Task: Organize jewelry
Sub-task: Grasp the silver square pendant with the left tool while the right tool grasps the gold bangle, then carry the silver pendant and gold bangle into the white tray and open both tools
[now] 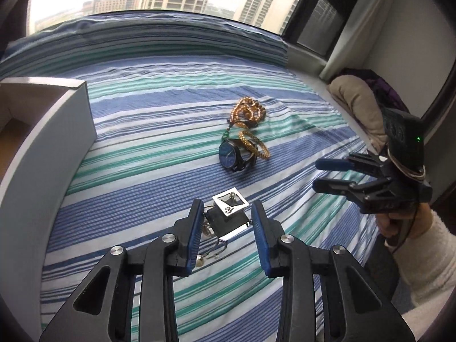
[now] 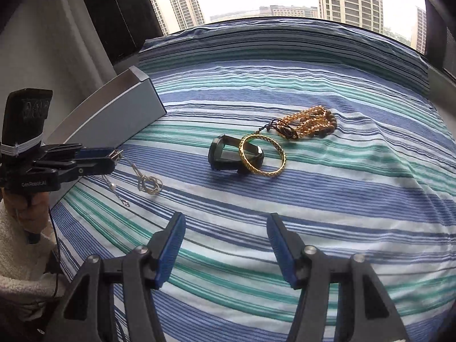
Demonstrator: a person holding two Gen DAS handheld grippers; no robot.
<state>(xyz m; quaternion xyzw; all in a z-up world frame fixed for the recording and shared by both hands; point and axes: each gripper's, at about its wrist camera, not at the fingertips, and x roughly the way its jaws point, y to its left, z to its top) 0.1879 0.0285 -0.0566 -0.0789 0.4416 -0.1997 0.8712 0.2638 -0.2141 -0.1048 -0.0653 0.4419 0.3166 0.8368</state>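
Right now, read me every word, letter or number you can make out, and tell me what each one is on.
"GenRobot.AI": on the body of the left tool.
"Y": script letter on the square silver pendant at the left tool.
Raised marks on the right tool body: too blurred to read.
Blue watch dial: too small to read.

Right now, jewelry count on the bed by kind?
Watch: 1
Gold bangle: 1
Amber bead strands, one tangled heap, strands not separable: 1
Chain necklace with square pendant, between the left gripper fingers: 1
Total: 4
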